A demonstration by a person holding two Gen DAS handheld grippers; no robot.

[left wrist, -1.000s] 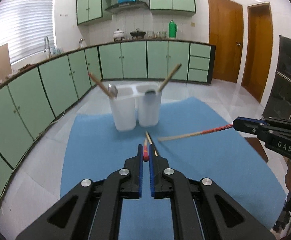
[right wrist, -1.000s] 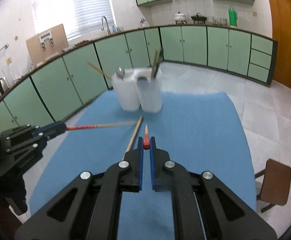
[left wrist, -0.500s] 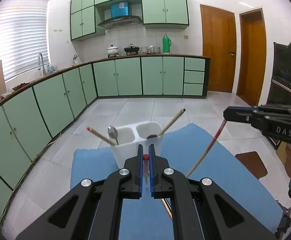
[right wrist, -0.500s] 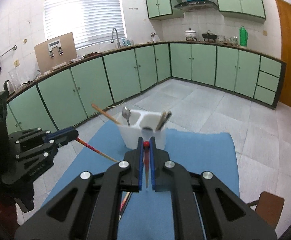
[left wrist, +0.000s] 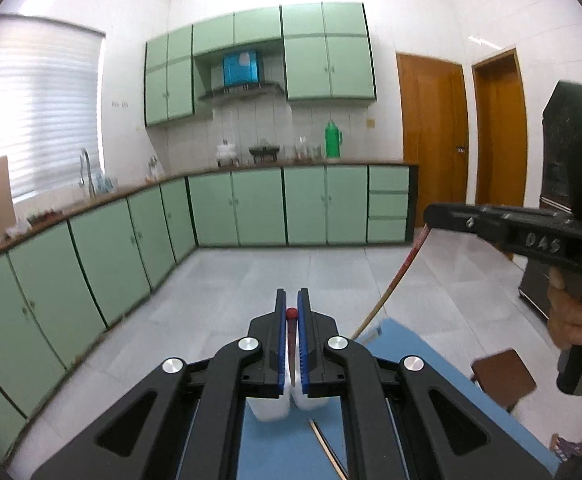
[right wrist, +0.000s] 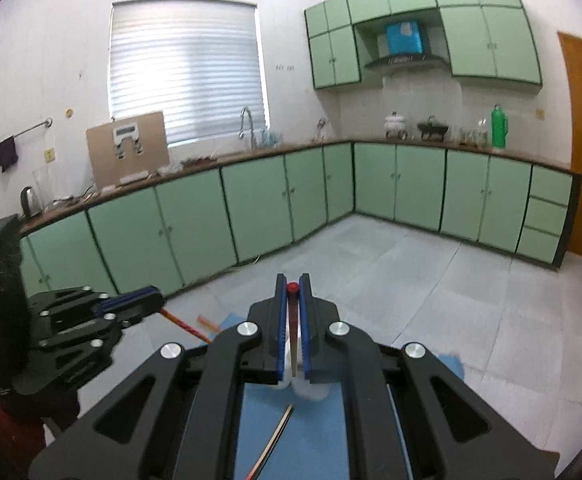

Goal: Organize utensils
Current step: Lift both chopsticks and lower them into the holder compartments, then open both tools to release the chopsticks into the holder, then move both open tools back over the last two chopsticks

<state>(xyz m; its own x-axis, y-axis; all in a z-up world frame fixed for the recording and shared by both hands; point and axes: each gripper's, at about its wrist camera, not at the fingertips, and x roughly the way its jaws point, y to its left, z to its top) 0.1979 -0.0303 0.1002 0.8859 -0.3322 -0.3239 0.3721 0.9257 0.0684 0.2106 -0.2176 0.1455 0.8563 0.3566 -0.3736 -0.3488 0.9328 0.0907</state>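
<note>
Green-cabinet kitchen, blue mat [left wrist: 291,444] on the table. Left gripper [left wrist: 291,312] clamped on a red-tipped chopstick [left wrist: 291,313], which hangs down between its jaws. Right gripper [right wrist: 292,286] likewise pinched on its own chopstick [right wrist: 292,287]. White holder [left wrist: 269,408] sits below both, mostly hidden. Another chopstick [right wrist: 275,440] lies on the mat.

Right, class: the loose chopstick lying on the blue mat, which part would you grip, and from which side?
Probably the loose chopstick near its near end, from above, jaws straddling the shaft: it lies flat on the blue mat, thin, so only its sides offer purchase.
</note>
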